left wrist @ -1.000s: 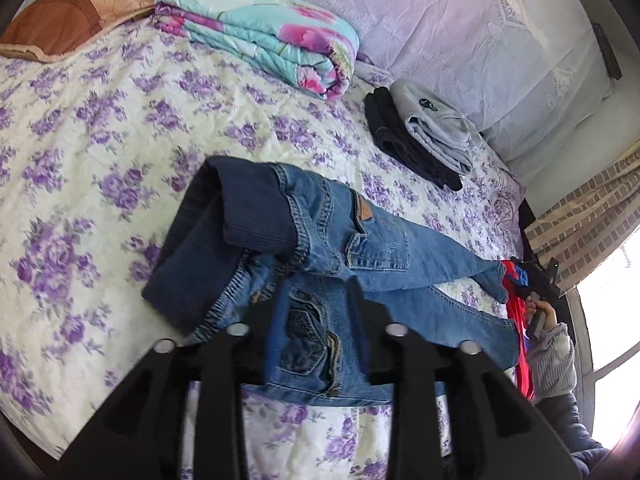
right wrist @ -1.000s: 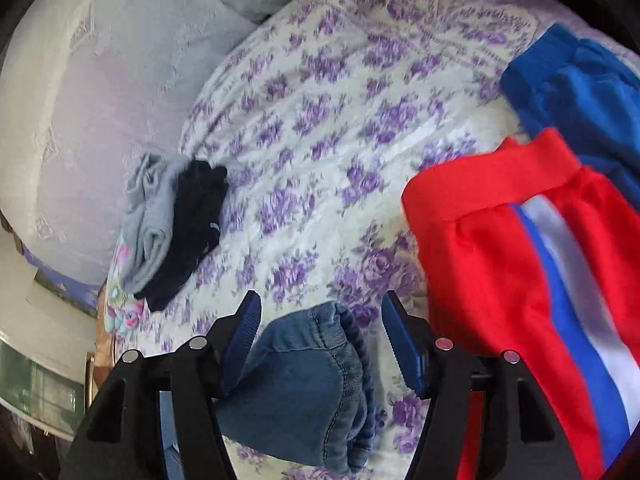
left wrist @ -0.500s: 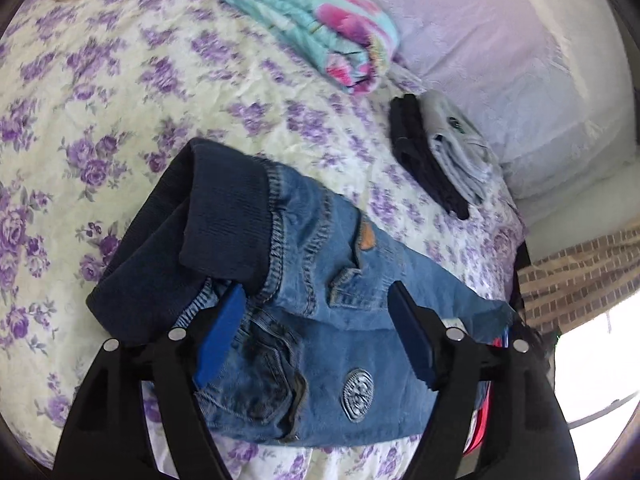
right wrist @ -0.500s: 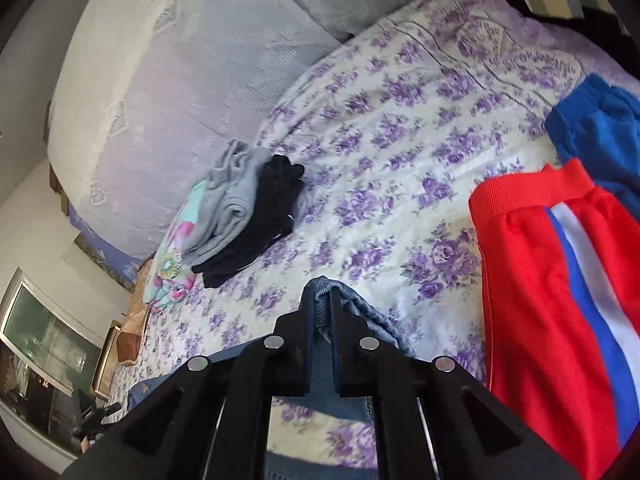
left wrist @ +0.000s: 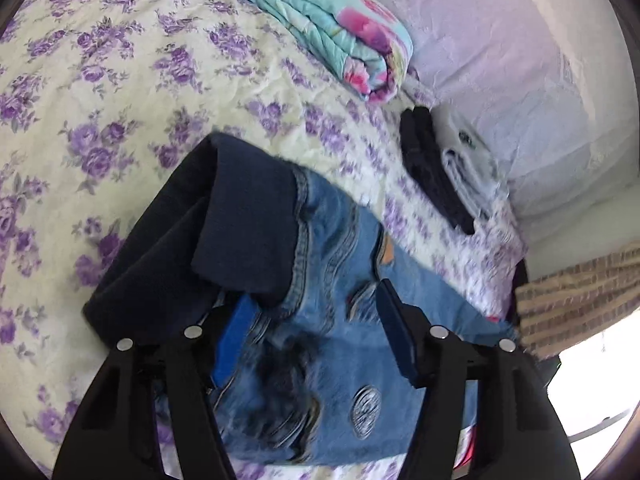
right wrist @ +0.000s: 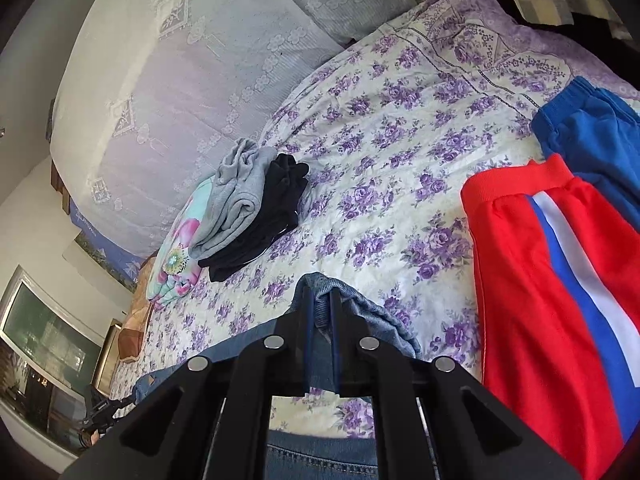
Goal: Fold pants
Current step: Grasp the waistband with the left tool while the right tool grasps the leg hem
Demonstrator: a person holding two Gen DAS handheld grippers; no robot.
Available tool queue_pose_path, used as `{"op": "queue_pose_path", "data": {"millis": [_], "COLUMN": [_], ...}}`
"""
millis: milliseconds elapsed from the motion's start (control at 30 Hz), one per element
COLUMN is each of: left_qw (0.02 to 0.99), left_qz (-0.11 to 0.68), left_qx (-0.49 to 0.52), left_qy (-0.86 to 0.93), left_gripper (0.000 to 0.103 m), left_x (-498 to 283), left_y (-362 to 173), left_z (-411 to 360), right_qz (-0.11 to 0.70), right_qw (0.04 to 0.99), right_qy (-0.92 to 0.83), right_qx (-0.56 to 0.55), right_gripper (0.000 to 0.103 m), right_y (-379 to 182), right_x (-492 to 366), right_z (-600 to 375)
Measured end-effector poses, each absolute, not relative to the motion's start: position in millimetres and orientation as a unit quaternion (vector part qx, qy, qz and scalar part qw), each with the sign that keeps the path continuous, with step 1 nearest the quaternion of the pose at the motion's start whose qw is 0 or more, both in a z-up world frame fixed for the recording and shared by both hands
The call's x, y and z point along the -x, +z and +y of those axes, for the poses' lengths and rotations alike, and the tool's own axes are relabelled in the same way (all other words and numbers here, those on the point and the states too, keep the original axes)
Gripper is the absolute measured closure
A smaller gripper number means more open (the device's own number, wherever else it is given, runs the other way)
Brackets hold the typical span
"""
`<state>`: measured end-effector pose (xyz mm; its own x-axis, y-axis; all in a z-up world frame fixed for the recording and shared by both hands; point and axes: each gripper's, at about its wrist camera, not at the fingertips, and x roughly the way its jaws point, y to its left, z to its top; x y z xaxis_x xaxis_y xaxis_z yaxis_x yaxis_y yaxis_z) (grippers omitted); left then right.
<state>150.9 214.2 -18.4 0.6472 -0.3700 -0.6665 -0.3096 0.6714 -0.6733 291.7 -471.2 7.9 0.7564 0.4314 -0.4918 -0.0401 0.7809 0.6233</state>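
Observation:
Blue jeans (left wrist: 336, 264) with a dark navy waistband lie on the flowered bedspread (left wrist: 120, 92). In the left wrist view my left gripper (left wrist: 314, 320) is open, its blue-padded fingers (left wrist: 394, 328) straddling the jeans just below the waistband, near the back pocket. In the right wrist view my right gripper (right wrist: 320, 316) is shut on the cuff end of a jeans leg (right wrist: 356, 308) and holds it lifted above the bed.
Red pants (right wrist: 560, 288) with a blue-white stripe and blue pants (right wrist: 592, 136) lie at the right. Folded grey (right wrist: 236, 200) and black (right wrist: 272, 216) clothes sit by the lilac headboard (right wrist: 168, 80). A folded flowered quilt (left wrist: 332, 28) lies beyond the jeans.
My right gripper has shut on the jeans cuff and lifted it. My left gripper has opened and moved forward over the jeans toward the waistband.

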Motion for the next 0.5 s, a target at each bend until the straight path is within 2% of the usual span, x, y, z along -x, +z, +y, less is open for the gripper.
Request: {"op": "queue_pose_path", "data": {"millis": [67, 100, 133, 200, 300, 500], "left_qw": [0.813, 0.813, 0.81, 0.801, 0.802, 0.822], "left_qz": [0.411, 0.412, 0.413, 0.403, 0.383, 0.353], "left_qx": [0.412, 0.412, 0.416, 0.442, 0.456, 0.44], "left_qy": [-0.006, 0.003, 0.01, -0.004, -0.041, -0.082], "left_gripper": [0.046, 0.057, 0.072, 0.081, 0.086, 0.087], "left_x": [-160.2, -163.2, -164.8, -162.1, -157.2, -148.6], "left_y": [-19.7, -21.8, -24.2, -25.3, -11.8, 34.9], "left_z": [216.4, 217.4, 219.8, 229.8, 240.9, 240.0], "right_qz": [0.322, 0.321, 0.32, 0.319, 0.312, 0.279], "right_qw": [0.887, 0.888, 0.889, 0.89, 0.893, 0.909], "right_qy": [0.131, 0.13, 0.129, 0.128, 0.125, 0.136], "right_qx": [-0.305, -0.304, -0.301, -0.299, -0.3, -0.278], "right_gripper": [0.096, 0.096, 0.096, 0.096, 0.096, 0.096], "right_y": [7.8, 8.1, 8.8, 10.5, 19.7, 57.8], "right_x": [-289.9, -288.6, -287.4, -285.9, -286.2, -260.5], "right_z": [-471.0, -470.5, -469.8, -469.6, -471.0, -471.8]}}
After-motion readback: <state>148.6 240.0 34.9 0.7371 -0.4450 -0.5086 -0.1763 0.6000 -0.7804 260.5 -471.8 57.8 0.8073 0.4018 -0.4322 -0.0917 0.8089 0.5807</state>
